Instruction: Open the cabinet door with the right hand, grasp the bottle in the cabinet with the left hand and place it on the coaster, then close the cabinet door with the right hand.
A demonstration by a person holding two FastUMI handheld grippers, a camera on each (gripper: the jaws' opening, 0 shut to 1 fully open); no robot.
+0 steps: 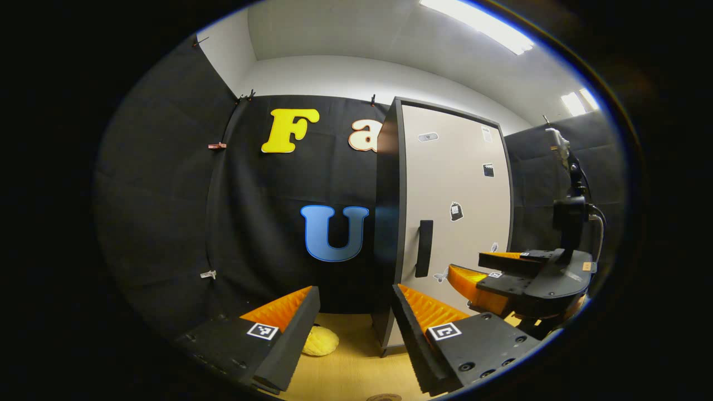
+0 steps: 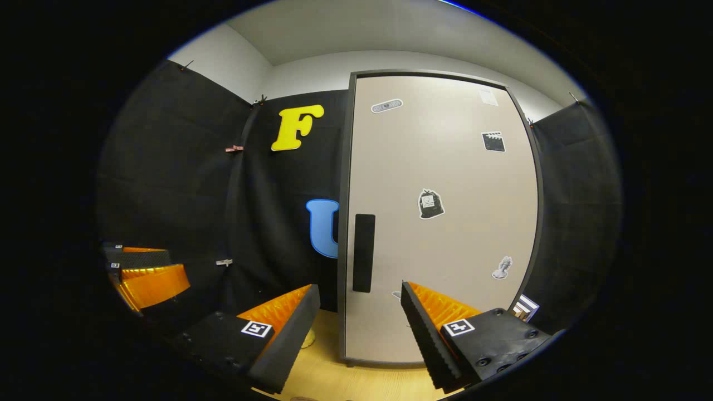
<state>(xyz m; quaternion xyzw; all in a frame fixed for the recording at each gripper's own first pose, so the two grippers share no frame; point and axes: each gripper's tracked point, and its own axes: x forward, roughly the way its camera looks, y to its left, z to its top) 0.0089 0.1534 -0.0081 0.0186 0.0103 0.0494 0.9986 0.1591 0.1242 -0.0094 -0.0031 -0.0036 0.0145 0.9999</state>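
A tall cabinet (image 2: pixel 445 223) with a beige door stands on the wooden table, door closed, with a dark vertical handle (image 2: pixel 364 252) near its left edge. In the left gripper view the cabinet (image 1: pixel 454 184) sits to the right, its handle (image 1: pixel 424 248) facing me. My right gripper (image 2: pixel 356 317) is open, a short way in front of the handle. My left gripper (image 1: pixel 353 317) is open and empty, left of the cabinet. The right gripper (image 1: pixel 501 273) appears in the left gripper view at lower right, and the left gripper (image 2: pixel 145 273) in the right gripper view at far left.
A yellow lumpy object (image 1: pixel 319 341) lies on the table (image 1: pixel 356 373) beside the cabinet's left corner, also glimpsed as the yellow object (image 2: pixel 307 337) in the right gripper view. A round dark coaster edge (image 1: pixel 384 397) peeks in at the bottom. Black cloth walls close the booth.
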